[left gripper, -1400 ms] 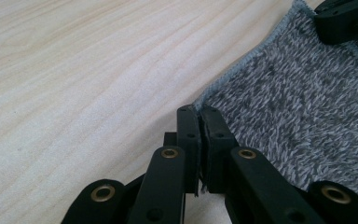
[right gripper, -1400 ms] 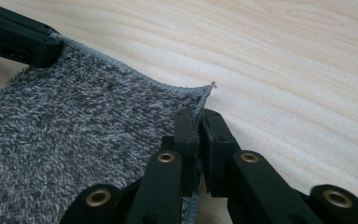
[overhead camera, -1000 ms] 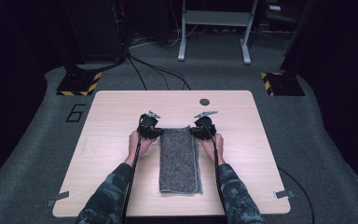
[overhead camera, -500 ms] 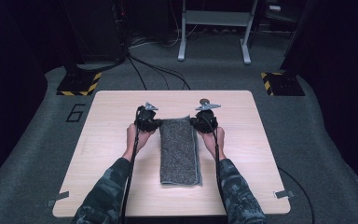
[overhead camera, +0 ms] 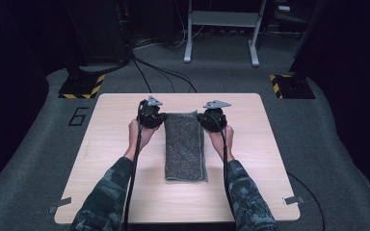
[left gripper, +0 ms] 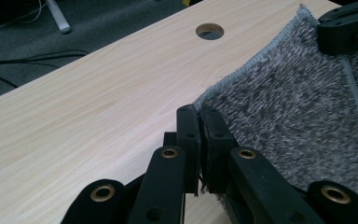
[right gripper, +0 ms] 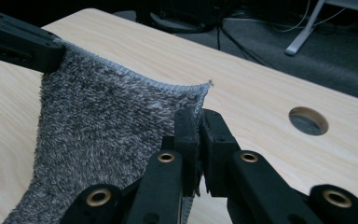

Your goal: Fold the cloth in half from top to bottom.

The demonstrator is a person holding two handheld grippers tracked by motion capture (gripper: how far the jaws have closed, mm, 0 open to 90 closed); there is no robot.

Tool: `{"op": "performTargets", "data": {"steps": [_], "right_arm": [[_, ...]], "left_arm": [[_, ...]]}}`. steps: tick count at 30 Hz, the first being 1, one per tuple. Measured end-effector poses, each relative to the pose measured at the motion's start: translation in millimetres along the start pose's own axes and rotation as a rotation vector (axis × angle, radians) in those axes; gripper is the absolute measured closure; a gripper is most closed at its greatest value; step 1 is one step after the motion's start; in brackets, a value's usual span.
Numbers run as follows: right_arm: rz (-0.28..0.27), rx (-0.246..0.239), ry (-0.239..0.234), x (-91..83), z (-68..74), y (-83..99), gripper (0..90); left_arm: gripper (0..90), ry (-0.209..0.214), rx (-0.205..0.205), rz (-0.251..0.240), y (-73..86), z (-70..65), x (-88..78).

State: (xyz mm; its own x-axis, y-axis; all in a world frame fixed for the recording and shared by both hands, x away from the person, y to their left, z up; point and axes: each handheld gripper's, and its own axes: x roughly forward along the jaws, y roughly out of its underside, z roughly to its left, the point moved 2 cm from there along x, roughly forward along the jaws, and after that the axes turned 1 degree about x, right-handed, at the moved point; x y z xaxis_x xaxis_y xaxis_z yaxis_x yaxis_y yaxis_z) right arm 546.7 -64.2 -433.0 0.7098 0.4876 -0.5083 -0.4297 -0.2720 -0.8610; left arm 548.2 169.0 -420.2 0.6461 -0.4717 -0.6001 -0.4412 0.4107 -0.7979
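Both tongs, left [left gripper: 199, 135] and right [right gripper: 198, 135], clenched on towel [overhead camera: 185, 144] 12 o'clock corners, lifted off worktop [overhead camera: 115, 144]; fold toward 6 o'clock pending.

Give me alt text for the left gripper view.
The left gripper's black jaws are shut on a corner of a grey fuzzy towel, lifted off a light wooden table with a round hole. The right gripper holds the far corner.

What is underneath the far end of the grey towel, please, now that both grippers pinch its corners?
Bare wooden table shows beyond the lifted edge of the grey towel. What is under the near part, lying flat, is covered.
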Motion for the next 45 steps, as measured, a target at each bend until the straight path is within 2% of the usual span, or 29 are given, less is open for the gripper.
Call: {"op": "performTargets", "data": {"steps": [3, 6, 10, 13, 16, 30, 33, 38, 41, 45], "right_arm": [[-0.005, 0.010, 0.005, -2.7, 0.3, -0.1, 86.0], [-0.007, 0.013, -0.002, -5.4, -0.2, 1.0, 85.9], [-0.019, -0.015, -0.011, -13.2, 1.7, 6.7, 85.8], [-0.024, -0.025, -0.020, -20.8, 3.4, 13.7, 85.8], [-0.017, -0.029, -0.027, -26.7, 5.5, 20.3, 85.6], [-0.056, -0.036, -0.062, -45.8, 5.7, 37.8, 84.7], [-0.055, -0.041, -0.069, -50.4, 9.3, 44.4, 84.5], [-0.043, -0.052, -0.076, -54.4, 16.7, 58.1, 84.2], [-0.026, -0.051, -0.081, -56.5, 21.8, 65.4, 83.9], [-0.019, -0.075, -0.075, -60.3, 28.3, 76.3, 83.8]], "left_arm": [[87.4, -0.003, 0.017, -0.001, -1.6, -1.6, -2.0], [87.4, 0.003, 0.004, -0.018, -1.9, -3.4, -3.7], [87.5, 0.018, 0.008, -0.042, 0.5, -9.9, -10.5], [87.4, 0.032, 0.028, -0.046, 4.6, -16.8, -14.5], [87.4, 0.045, 0.030, -0.053, 9.9, -22.6, -16.4], [87.2, 0.104, 0.048, -0.042, 29.6, -41.7, -23.0], [87.1, 0.117, 0.063, -0.030, 37.6, -45.4, -23.3], [86.8, 0.133, 0.066, 0.002, 53.1, -52.0, -19.8], [86.7, 0.139, 0.061, 0.003, 59.9, -54.5, -19.3], [86.6, 0.155, 0.064, -0.001, 65.9, -57.7, -23.4]]}}
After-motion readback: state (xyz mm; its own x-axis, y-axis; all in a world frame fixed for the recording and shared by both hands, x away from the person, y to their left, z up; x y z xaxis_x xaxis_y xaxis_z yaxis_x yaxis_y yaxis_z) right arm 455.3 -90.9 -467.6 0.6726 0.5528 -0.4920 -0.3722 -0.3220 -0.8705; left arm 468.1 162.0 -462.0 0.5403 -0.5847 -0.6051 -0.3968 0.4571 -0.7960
